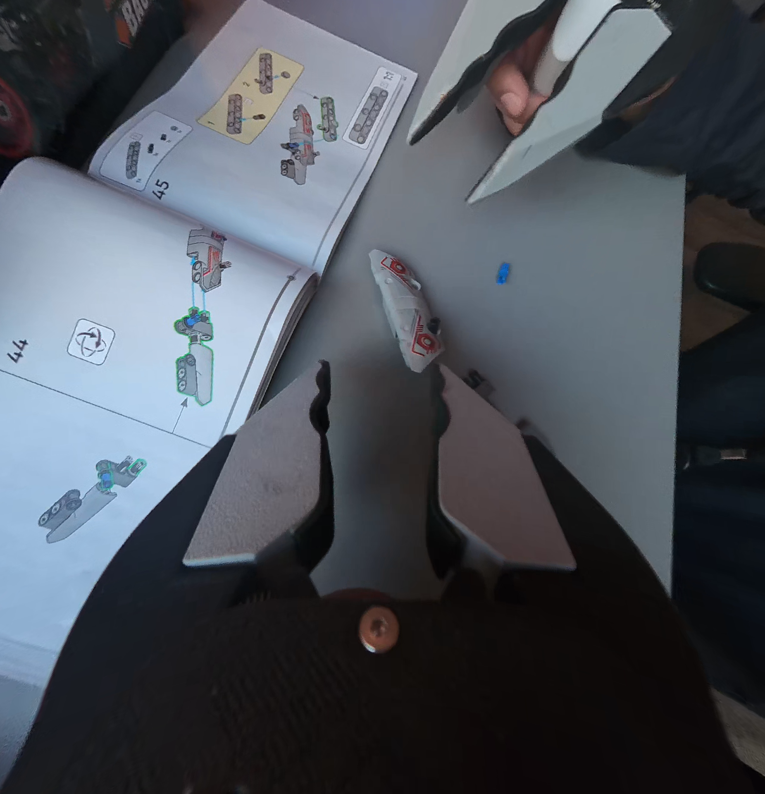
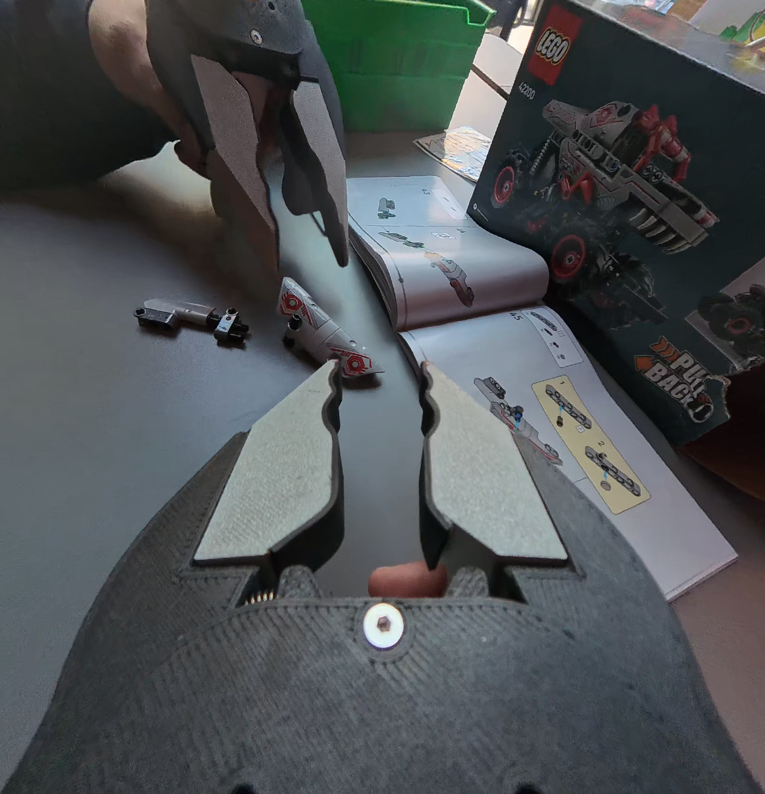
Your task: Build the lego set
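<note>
**Both jaws empty; white panel sub-assembly awaits pickup**

Left gripper point(image 1: 378, 374): jaws spread, holding nothing. Right gripper point(image 2: 378, 371): jaws spread, holding nothing.

The white panel assembly with red markings point(image 2: 324, 335) lies flat on the worktop point(image 1: 565, 343), just beyond the tips of both sets of jaws, nearer the right-hand tip in the left wrist view. A second grey-and-black sub-assembly point(image 2: 191, 316) lies well to the left of the right jaws. A small blue pin point(image 1: 503, 272) lies apart, beyond and right of the left jaws. The instruction booklet point(image 1: 157, 300) lies open to the left of the left jaws.

Judgement: the step in hand appears to be joining the two sub-assemblies. The next move calls for closing one set of jaws across the panel's narrow width, leaving its black pins exposed.
</note>
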